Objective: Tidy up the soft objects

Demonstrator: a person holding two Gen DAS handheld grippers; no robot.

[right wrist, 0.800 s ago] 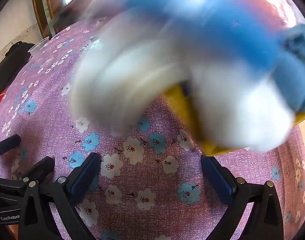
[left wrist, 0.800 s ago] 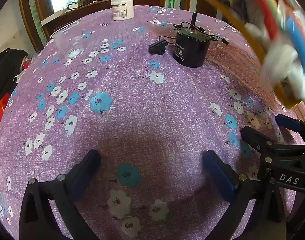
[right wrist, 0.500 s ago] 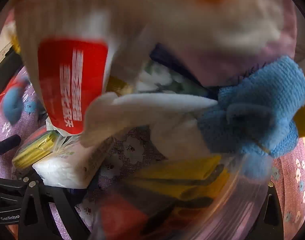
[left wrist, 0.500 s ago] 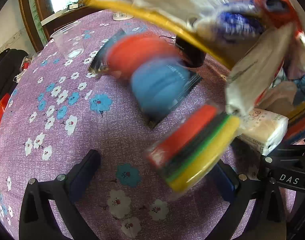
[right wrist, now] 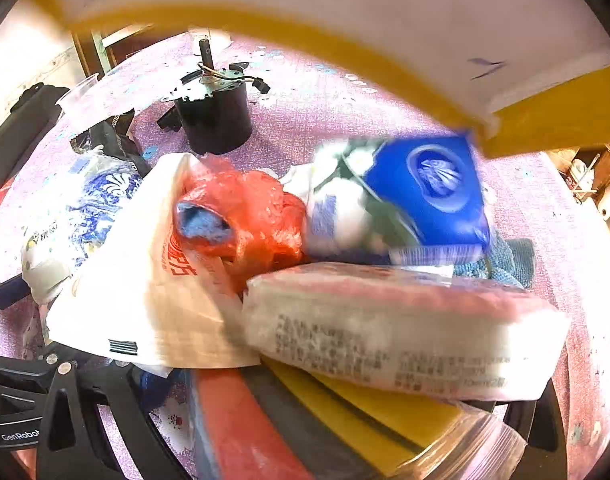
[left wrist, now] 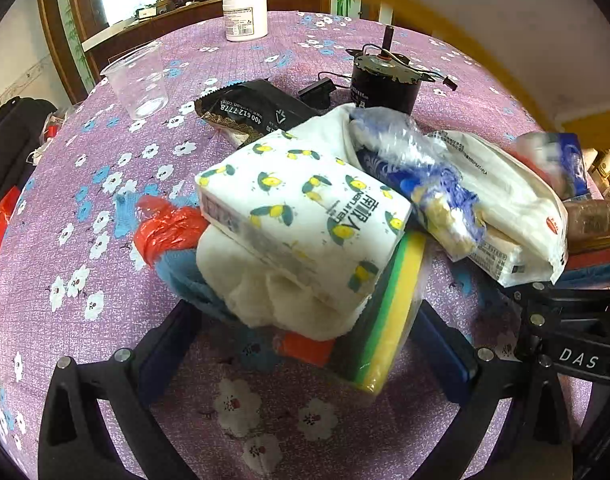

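Two hand-held grippers are sitting wide open and gripping nothing: the left hand-held gripper (left wrist: 305, 344) is framing a bird-printed white tissue pack (left wrist: 301, 208) mid-frame, and the right hand-held gripper (right wrist: 305, 420) is lying under a blurred pink-topped tissue pack (right wrist: 401, 332), all heaped on the purple floral surface (left wrist: 85, 240).

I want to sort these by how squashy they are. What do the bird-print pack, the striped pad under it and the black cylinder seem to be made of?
Bird-print pack: probably tissues in thin glossy plastic film, which wrinkles and shines.
Striped pad: likely sponge foam in green and yellow layers, matte, inside a clear bag.
Black cylinder: hard, apparently metal, with a dull plate, shaft and wires on top; looks like a small motor.
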